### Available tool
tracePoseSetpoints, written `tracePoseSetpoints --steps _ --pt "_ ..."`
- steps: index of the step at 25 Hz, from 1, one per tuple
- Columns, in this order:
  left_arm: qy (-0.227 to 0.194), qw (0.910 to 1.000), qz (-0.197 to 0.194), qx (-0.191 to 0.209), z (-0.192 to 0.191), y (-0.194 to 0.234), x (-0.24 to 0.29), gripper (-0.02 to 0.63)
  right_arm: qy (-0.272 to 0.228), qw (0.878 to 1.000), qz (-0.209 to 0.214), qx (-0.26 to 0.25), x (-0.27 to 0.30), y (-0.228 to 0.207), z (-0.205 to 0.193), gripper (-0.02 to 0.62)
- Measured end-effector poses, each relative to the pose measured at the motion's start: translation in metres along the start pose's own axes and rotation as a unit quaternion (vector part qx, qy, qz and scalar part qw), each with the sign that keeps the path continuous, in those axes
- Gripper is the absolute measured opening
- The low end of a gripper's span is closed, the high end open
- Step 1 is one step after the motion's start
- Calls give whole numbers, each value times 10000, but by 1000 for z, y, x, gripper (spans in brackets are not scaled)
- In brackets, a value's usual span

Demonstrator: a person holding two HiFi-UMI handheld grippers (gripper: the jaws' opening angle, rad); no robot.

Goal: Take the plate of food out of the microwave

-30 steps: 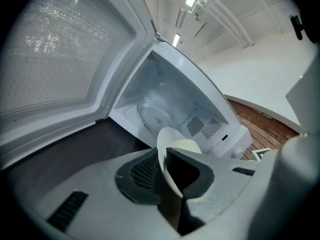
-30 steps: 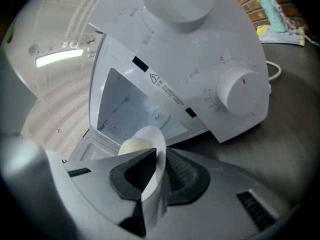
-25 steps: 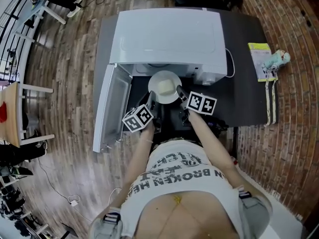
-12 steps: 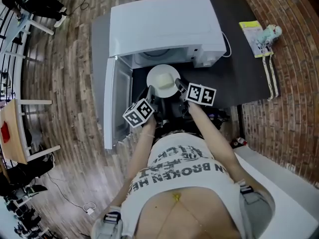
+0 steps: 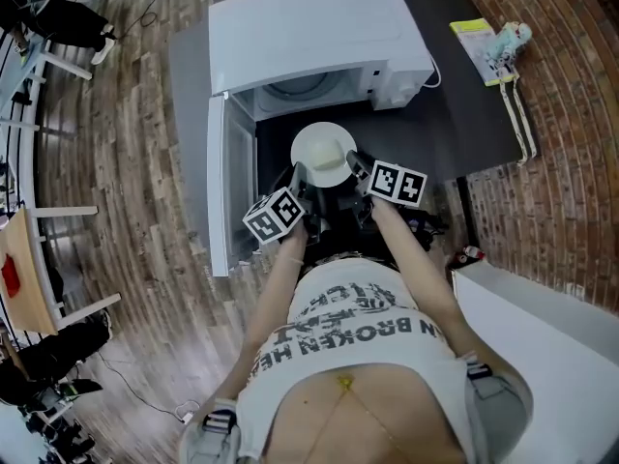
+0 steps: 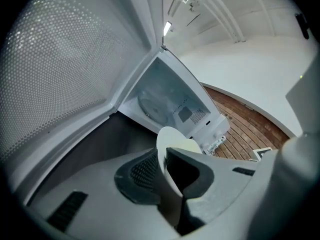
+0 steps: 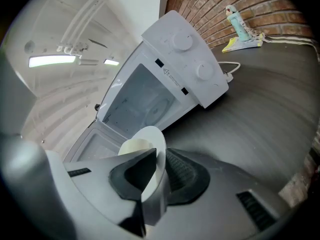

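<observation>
My left gripper and right gripper each have their jaws clamped on an opposite edge of the white plate, the thin rim pinched between the ribbed pads. The plate is outside the cavity of the open microwave, just in front of it and over the dark worktop; whether it touches the worktop I cannot tell. The pale food sits on it. I judge the removal nearly done. What counts now is level hands: equal height, no twist between them, so nothing slides. I should stay clear of the open door on my left and set the plate flat before loosening either grip.
</observation>
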State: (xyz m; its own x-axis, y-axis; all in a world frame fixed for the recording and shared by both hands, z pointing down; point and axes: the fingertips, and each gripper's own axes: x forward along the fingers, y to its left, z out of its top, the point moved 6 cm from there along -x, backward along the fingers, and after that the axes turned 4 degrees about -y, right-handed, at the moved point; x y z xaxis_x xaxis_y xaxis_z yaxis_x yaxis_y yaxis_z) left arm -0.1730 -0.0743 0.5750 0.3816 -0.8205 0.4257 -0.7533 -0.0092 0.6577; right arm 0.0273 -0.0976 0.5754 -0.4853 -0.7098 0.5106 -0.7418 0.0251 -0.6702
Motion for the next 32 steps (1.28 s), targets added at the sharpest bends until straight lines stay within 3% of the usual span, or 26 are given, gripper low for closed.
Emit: tracePoseSetpoints --steps 9,16,24,32 --pt "178 9997 -163 79 -20 7 -22 57 -151 9996 -178 174 -25 -2 -32 55" --pt "150 9997 -176 53 -28 9 -34 58 -180 9994 -74 274 -35 -1 -45 54" --pt "-16 10000 -40 43 -33 -6 -36 57 -48 9995 119 287 -39 -11 -39 52" --pt "-143 9995 262 -105 -61 -36 -39 57 250 9993 239 159 -63 -34 -23 52"
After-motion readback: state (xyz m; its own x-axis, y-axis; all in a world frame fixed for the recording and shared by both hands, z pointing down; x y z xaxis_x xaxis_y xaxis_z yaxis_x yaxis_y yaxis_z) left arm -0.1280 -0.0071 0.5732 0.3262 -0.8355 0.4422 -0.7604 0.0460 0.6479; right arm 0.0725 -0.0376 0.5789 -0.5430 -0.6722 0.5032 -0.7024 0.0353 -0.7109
